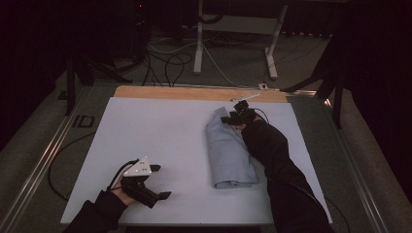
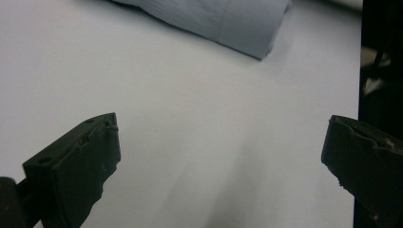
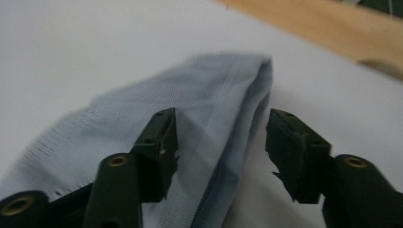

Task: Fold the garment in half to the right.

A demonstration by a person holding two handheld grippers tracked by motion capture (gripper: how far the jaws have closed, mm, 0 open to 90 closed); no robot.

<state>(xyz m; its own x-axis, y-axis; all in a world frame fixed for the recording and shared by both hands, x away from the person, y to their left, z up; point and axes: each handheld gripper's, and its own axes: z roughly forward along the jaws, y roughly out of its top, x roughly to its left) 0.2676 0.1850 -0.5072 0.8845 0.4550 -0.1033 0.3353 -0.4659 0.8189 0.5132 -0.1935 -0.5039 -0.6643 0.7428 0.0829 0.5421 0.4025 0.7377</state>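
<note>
Folded pale-blue cloth [image 1: 229,153], seemingly ribbed, lies lengthwise on white board [image 1: 145,136].

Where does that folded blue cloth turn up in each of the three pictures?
High view: the folded blue cloth lies right of centre on the white sheet.
Left gripper view: along the top edge, far from the jaws.
Right gripper view: centre, its edge between the open jaws.
Shared landmark: the white sheet.

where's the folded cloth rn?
High view: the folded blue cloth lies right of centre on the white table sheet, its far end at the right hand-held gripper, whose open jaws straddle its edge.
</note>
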